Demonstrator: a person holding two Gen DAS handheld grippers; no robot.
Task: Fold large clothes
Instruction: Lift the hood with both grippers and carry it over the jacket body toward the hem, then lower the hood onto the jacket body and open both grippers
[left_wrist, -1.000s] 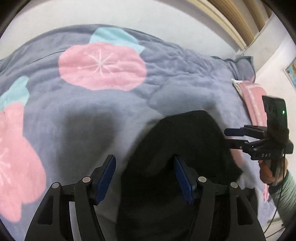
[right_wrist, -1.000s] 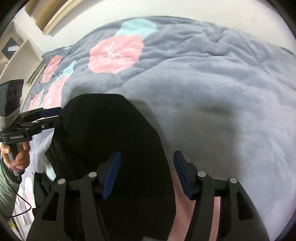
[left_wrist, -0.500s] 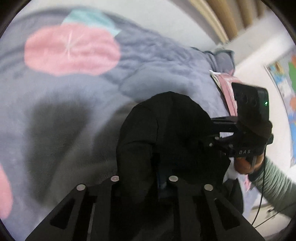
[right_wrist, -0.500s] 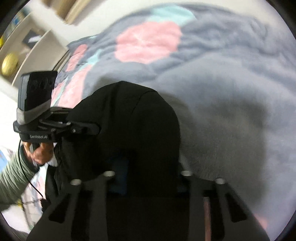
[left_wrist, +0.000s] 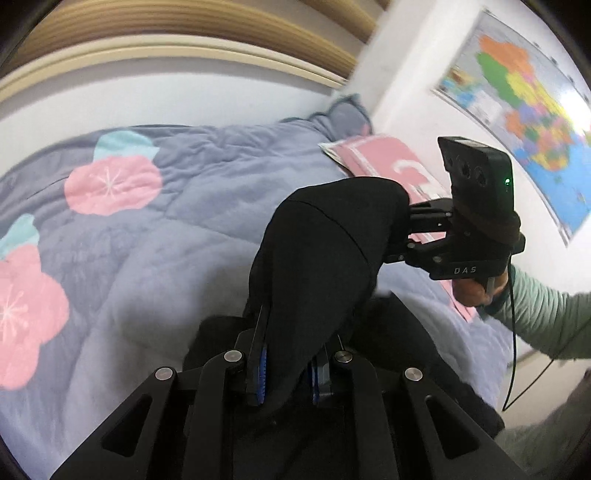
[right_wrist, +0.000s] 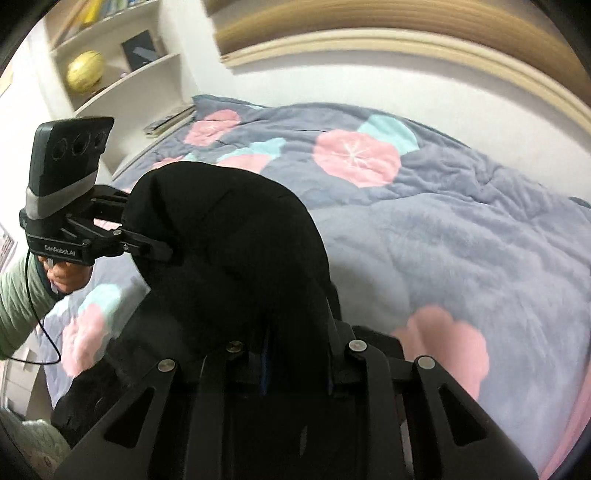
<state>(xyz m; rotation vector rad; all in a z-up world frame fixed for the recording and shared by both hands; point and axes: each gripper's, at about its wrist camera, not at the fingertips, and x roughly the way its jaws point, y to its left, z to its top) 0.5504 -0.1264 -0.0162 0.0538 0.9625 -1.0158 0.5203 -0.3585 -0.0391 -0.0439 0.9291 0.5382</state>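
Observation:
A black garment (left_wrist: 321, 258) hangs lifted above the bed, stretched between both grippers. My left gripper (left_wrist: 288, 373) is shut on one edge of it; the cloth bulges out between its blue pads. My right gripper (right_wrist: 291, 358) is shut on the other edge and shows from the side in the left wrist view (left_wrist: 413, 232). The left gripper shows at the left of the right wrist view (right_wrist: 147, 240). The rest of the black garment (right_wrist: 236, 243) trails down towards the near bed edge.
A grey-blue quilt (left_wrist: 166, 229) with pink flowers covers the bed. A pink cloth (left_wrist: 380, 155) lies at its far right by a wall map (left_wrist: 524, 92). White shelves (right_wrist: 122, 77) with a yellow ball stand at the left. A wooden headboard (right_wrist: 388, 40) runs behind.
Both grippers have shut on the black garment and lifted it off the quilt. The views have tilted up, now showing the walls and headboard.

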